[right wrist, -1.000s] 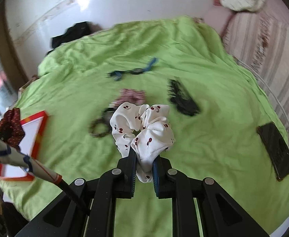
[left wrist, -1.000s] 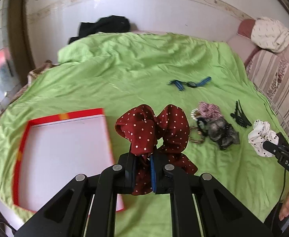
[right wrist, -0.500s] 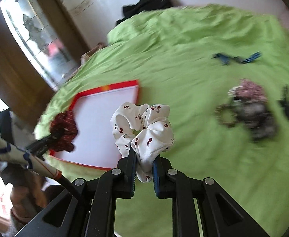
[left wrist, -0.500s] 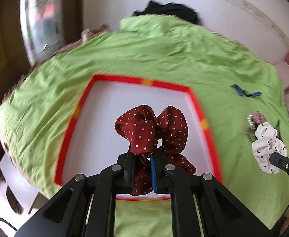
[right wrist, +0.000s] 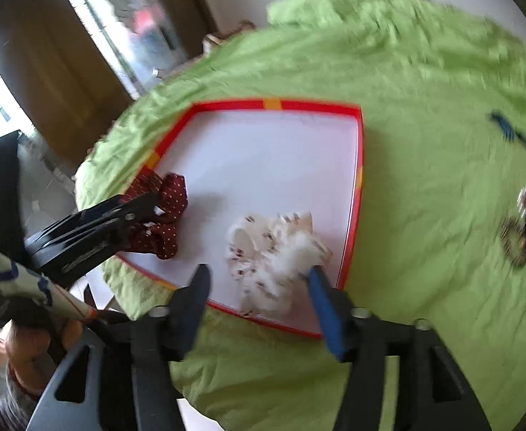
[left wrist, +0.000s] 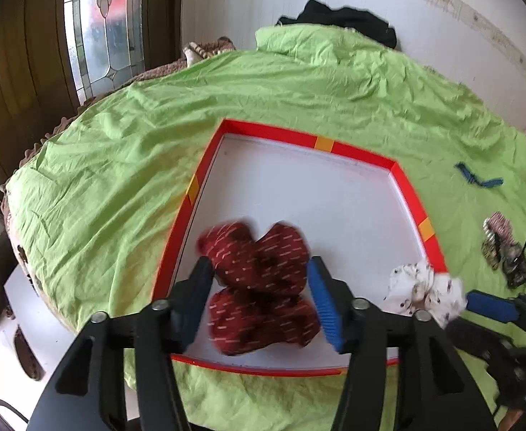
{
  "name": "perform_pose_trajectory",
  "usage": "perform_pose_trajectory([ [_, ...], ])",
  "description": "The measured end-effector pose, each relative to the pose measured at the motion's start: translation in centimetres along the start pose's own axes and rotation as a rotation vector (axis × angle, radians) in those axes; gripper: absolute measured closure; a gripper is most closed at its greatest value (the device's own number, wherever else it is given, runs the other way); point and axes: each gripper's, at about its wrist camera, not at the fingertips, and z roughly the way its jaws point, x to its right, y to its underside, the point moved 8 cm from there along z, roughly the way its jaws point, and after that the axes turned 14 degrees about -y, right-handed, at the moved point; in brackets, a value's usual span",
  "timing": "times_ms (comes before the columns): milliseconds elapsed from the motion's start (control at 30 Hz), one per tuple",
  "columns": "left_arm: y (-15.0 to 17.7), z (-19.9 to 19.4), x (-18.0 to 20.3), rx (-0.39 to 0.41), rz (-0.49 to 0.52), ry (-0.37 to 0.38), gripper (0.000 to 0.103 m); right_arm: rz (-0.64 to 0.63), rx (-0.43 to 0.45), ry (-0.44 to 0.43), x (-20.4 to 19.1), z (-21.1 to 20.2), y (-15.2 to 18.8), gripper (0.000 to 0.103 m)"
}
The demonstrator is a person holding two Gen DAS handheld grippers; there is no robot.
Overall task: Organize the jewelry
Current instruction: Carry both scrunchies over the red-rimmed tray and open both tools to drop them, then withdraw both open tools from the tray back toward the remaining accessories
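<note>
A white tray with a red rim lies on the green bedspread. My left gripper hangs over the tray's near left part, its jaws opening. The dark red polka-dot scrunchie sits loose and blurred between the pads, on the tray floor. In the right wrist view my right gripper is over the near right corner of the tray, jaws opening too. The white cherry-print scrunchie lies blurred in the tray between its fingers. The red scrunchie and left gripper show at the left.
A pile of hair ties and a blue clip lie on the bedspread to the right of the tray. Black clothing lies at the far edge. A glass door stands at the left, and the bed's edge is close below the tray.
Both grippers have travelled left over the bed to the tray. Both jaws have spread apart and let go of their scrunchies, which now rest in the tray.
</note>
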Motion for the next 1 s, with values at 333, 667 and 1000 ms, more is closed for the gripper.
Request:
perform_pose_trajectory([
  [333,-3.3,0.8,-0.4,0.118,-0.063,0.058,0.034,-0.027,0.038,0.232,4.8,0.6,-3.7,0.037],
  [667,-4.4,6.6,1.1,0.059,0.017,-0.01,0.034,0.053,-0.06,0.31,9.1,2.5,-3.5,0.095],
  [1000,-5.1,6.0,4.6,0.074,0.081,0.05,0.034,0.076,-0.033,0.327,9.7,0.2,-1.5,0.088],
])
